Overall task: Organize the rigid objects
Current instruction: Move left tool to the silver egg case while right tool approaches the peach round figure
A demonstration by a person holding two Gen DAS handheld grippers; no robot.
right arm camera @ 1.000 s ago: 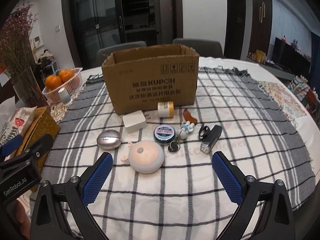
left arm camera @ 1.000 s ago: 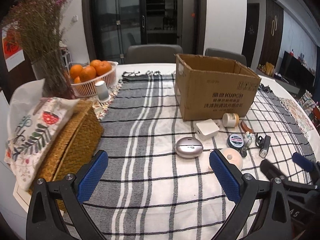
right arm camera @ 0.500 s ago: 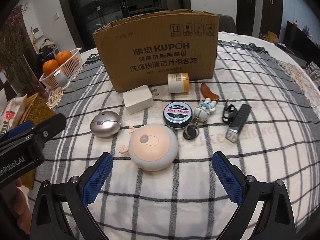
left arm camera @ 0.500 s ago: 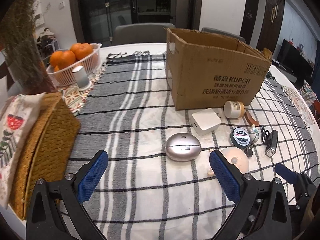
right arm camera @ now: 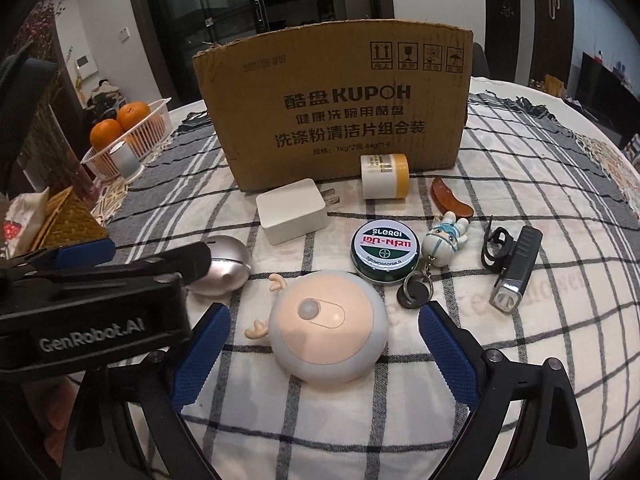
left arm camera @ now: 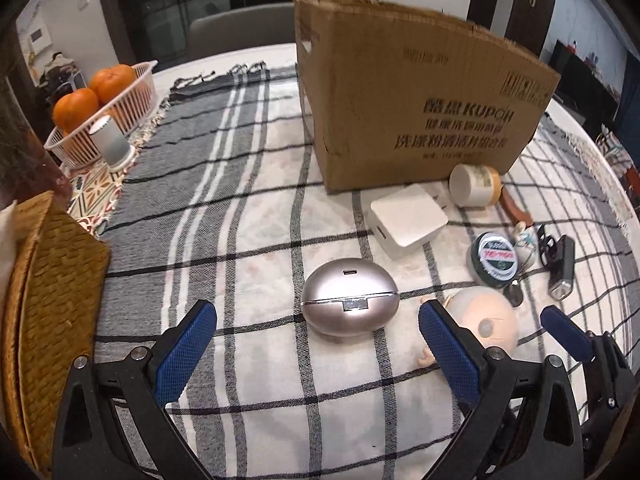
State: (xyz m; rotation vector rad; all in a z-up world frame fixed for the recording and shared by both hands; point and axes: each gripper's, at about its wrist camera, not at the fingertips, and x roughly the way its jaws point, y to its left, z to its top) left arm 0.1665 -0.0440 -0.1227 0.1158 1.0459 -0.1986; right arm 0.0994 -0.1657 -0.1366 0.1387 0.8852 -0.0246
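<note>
Seemingly metallic egg-shaped case (left arm camera: 350, 302); smooth domed light (right arm camera: 328, 326).

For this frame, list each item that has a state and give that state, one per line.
Left hand-held gripper: open, silver egg-shaped case between its fingers, untouched.
Right hand-held gripper: open, straddling the round peach-faced night light, no contact.
Silver egg-shaped case: closed.
Round peach-faced night light: unlit.
Brown cardboard box: upright, open-topped.
Green round tin: lid on.
</note>
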